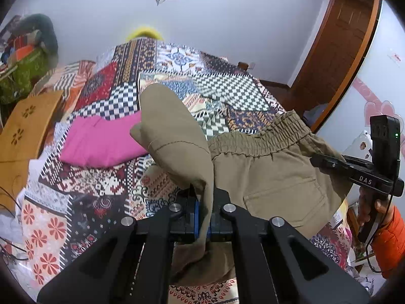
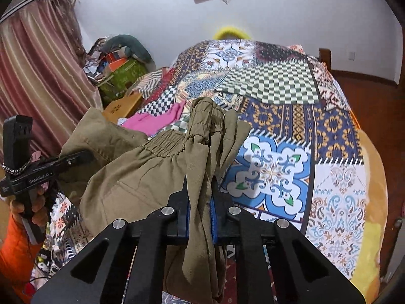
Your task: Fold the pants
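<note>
While held above the patchwork bedspread (image 2: 278, 172) | both claws (image 1: 203, 210) (image 2: 200, 202) pinching bunched khaki pants (image 1: 265, 172) | elastic waistband gathered

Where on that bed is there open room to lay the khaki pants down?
The patchwork bedspread lies bare right of the pants and toward the far wall. The left side is crowded: pink cloth, wooden stool, piled clutter.

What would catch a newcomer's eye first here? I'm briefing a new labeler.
First the khaki pants, held up above the bed between both tools: the left tool and the right tool each clamp a bunch of fabric. Next the loud patchwork bedspread underneath, with a folded pink garment lying on it to the left.
</note>
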`<state>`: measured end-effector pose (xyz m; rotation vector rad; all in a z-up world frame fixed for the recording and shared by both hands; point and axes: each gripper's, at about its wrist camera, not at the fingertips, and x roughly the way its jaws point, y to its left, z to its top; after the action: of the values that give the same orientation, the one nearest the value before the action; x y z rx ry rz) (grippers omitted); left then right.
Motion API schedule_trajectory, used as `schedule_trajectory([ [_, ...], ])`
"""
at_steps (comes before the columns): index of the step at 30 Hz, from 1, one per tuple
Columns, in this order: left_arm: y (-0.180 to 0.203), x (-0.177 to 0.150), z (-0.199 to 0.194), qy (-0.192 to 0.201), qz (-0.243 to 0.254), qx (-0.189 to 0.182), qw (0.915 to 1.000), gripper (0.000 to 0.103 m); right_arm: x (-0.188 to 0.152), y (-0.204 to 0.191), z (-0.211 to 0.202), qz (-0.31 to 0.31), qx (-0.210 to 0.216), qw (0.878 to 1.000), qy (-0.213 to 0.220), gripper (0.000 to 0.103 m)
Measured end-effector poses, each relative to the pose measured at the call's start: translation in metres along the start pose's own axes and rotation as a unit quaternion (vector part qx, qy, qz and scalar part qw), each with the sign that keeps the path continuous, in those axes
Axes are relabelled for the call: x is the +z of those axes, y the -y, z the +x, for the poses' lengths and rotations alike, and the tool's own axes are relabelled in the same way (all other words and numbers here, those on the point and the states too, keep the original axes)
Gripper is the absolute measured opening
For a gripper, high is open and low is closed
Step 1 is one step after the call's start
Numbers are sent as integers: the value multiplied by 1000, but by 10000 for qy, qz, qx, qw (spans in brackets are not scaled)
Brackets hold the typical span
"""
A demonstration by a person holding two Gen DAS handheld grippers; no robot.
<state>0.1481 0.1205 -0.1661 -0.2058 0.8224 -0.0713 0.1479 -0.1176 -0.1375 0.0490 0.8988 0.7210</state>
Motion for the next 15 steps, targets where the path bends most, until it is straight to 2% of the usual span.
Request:
schedule_trajectory([
  [6, 0, 11, -18, 285, 147, 96, 9994, 3, 10, -10, -4, -122, 45, 9997, 186, 10],
  [15, -27, 33, -31, 567, 51, 331, 9978, 3, 40, -37, 7, -433, 155, 9982, 387, 10],
])
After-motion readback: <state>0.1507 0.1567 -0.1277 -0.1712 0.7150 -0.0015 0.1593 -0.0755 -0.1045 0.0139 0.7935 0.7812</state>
